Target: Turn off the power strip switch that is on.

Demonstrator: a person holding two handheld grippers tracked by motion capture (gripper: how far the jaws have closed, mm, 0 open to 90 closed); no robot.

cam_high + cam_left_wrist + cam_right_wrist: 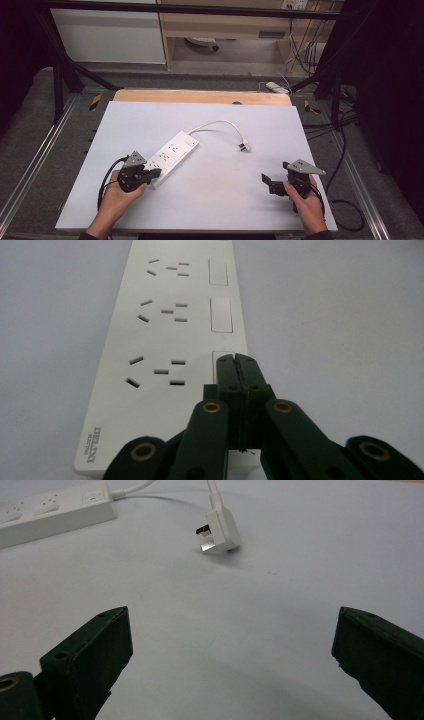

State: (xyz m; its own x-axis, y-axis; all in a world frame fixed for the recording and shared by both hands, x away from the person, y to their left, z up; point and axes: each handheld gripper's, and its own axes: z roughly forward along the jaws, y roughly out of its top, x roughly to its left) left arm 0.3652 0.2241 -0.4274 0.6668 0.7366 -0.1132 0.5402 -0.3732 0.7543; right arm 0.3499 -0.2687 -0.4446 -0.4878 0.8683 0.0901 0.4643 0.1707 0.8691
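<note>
- High view: a white power strip (172, 156) lies slantwise on the pale table (210, 210), its cord (220, 124) curling off from the far end to a plug (244, 146) that rests loose on the table, well apart from the strip's sockets. The left hand-held gripper (156, 173) sits at the strip's near end, its tip on or just over the strip's top face. The right hand-held gripper (266, 178) is well to the right of the strip, nearer than the plug, resting low over bare table.
- Left gripper view: the left hand-held gripper (236, 359) has its jaws pressed together with nothing between them, and the joined tip lies at the nearest rocker switch (223, 356) of the power strip (165, 340), beside the nearest socket. Whether the tip presses the switch or only touches it cannot be told. The step in hand looks like working that nearest switch with the closed tip.
- Right gripper view: the right hand-held gripper (232, 640) stands spread wide and empty, pointed toward the plug (221, 530), which lies beyond it with its prongs showing; the power strip (55, 511) sits farther off to the plug's left.
- Judged next: a firm downward push on the switch, while the strip is kept from sliding; if the plug is wanted, the right jaws must travel forward to straddle its body.
</note>
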